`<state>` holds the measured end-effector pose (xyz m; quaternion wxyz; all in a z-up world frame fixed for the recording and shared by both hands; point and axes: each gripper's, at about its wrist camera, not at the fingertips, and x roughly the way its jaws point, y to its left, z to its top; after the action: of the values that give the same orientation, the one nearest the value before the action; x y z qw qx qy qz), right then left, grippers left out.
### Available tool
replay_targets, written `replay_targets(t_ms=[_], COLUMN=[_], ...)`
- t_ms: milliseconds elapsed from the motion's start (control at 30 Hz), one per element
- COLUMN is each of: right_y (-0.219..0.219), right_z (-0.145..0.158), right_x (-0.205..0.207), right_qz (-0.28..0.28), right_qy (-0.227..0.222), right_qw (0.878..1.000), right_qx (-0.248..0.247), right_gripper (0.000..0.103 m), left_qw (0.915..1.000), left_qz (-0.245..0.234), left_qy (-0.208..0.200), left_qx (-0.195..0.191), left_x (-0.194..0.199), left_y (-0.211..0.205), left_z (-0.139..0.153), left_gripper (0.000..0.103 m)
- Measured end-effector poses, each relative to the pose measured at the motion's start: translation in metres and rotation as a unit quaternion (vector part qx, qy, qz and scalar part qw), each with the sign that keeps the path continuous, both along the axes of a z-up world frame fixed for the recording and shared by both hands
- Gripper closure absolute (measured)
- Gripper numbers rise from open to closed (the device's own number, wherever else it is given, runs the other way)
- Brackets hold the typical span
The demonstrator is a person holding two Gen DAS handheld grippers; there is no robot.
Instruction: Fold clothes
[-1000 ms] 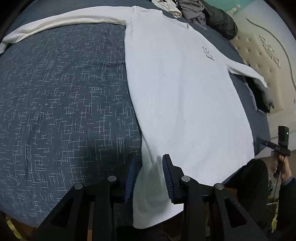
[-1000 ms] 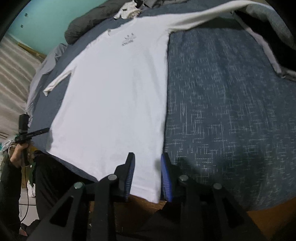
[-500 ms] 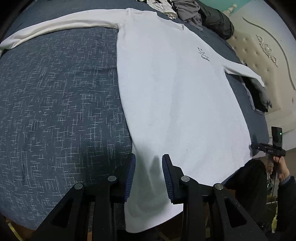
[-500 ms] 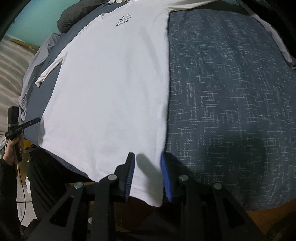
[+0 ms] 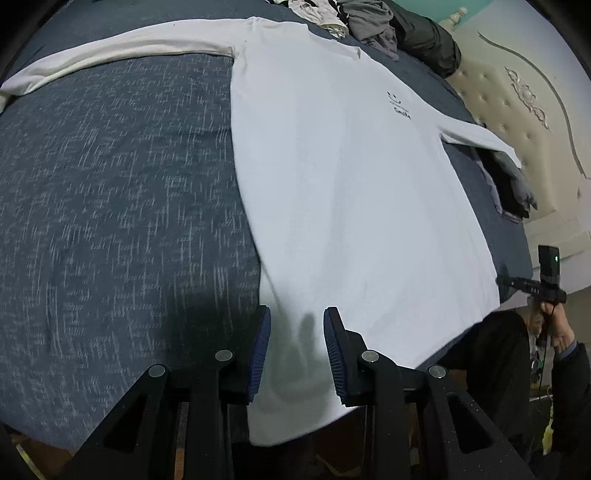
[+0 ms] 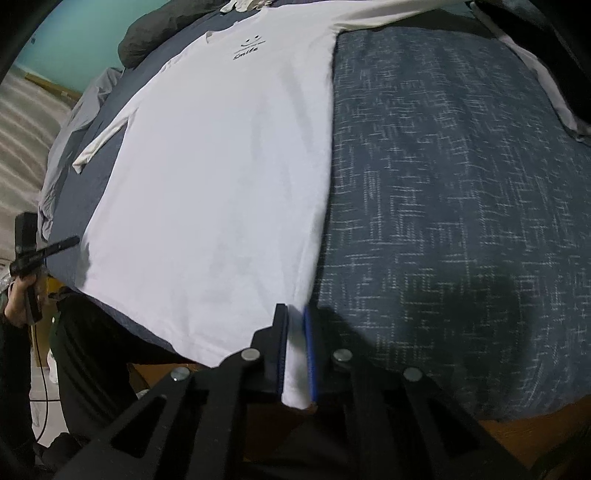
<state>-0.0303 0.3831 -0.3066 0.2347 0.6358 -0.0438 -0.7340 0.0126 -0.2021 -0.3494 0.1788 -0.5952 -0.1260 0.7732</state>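
Observation:
A white long-sleeved shirt point(image 5: 351, 184) with a small smile print lies flat, front up, on the dark blue bed cover point(image 5: 110, 203), sleeves spread out. My left gripper point(image 5: 297, 310) stands open over the shirt's hem near its left corner, with fabric below the gap and the pads apart. In the right wrist view the same shirt point(image 6: 221, 184) runs down to the bed's near edge. There my right gripper point(image 6: 294, 308) is closing, and its blue pads pinch the hem's right corner between them.
Dark and grey clothes are piled point(image 5: 388, 33) at the far end of the bed, by a cream padded headboard point(image 5: 517, 110). A hand holding a black device point(image 5: 546, 284) shows beside the bed edge. The patterned cover point(image 6: 443, 184) spreads wide on the right.
The right gripper's jaws have drawn together onto the hem corner that lay between them. The left gripper stays open over the hem, hardly moved.

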Motion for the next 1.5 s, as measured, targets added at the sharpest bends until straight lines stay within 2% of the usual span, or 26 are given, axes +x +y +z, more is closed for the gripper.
replay_targets(t_ms=[100, 333, 400, 500, 567, 733, 867, 967, 1100, 1233, 1333, 1500], right_y=[0.002, -0.014, -0.019, -0.019, -0.018, -0.015, -0.017, -0.016, -0.014, -0.011, -0.008, -0.009], right_z=[0.0, 0.0, 0.003, 0.004, 0.004, 0.003, 0.002, 0.002, 0.003, 0.006, 0.007, 0.003], right_x=[0.0, -0.001, 0.0, 0.0, 0.0, 0.0, -0.002, -0.001, 0.002, 0.002, 0.002, 0.003], right_qz=[-0.002, 0.003, 0.007, 0.007, 0.005, 0.0, -0.003, -0.002, 0.0, -0.004, -0.009, -0.013], right_qy=[-0.001, -0.001, 0.001, 0.003, 0.003, 0.002, 0.002, 0.002, 0.003, 0.005, 0.005, -0.01], right_qw=[1.0, 1.0, 1.0, 1.0, 1.0, 1.0, 1.0, 1.0, 1.0, 1.0, 1.0, 1.0], right_qx=[-0.001, -0.004, -0.004, -0.005, -0.005, -0.004, -0.004, -0.003, -0.003, -0.004, -0.007, -0.003], right_gripper=[0.095, 0.094, 0.094, 0.094, 0.094, 0.094, 0.094, 0.094, 0.094, 0.094, 0.094, 0.093], left_qw=[0.9999, 0.9997, 0.9994, 0.9989, 0.9993, 0.9998, 0.9987, 0.9986, 0.9987, 0.9977, 0.9981, 0.9982], left_qz=[-0.006, -0.002, -0.011, -0.019, -0.021, -0.004, 0.024, 0.03, 0.028, 0.049, 0.05, 0.039], left_qy=[-0.005, -0.018, -0.019, -0.014, -0.01, 0.006, 0.004, -0.003, -0.003, 0.007, 0.004, -0.01], left_qx=[-0.007, -0.014, -0.027, -0.04, -0.03, 0.019, 0.045, 0.043, 0.042, 0.046, 0.036, 0.045], left_x=[0.01, 0.006, 0.005, 0.004, 0.006, 0.014, 0.018, 0.02, 0.012, 0.011, 0.008, 0.008], left_y=[0.002, 0.016, 0.023, 0.029, 0.03, 0.016, -0.006, -0.008, -0.018, -0.029, -0.028, -0.024], left_z=[-0.002, -0.019, -0.024, -0.026, -0.021, 0.002, 0.005, -0.005, 0.004, 0.005, 0.004, -0.004], left_gripper=[0.071, 0.071, 0.071, 0.088, 0.098, 0.1, 0.102, 0.102, 0.102, 0.102, 0.102, 0.101])
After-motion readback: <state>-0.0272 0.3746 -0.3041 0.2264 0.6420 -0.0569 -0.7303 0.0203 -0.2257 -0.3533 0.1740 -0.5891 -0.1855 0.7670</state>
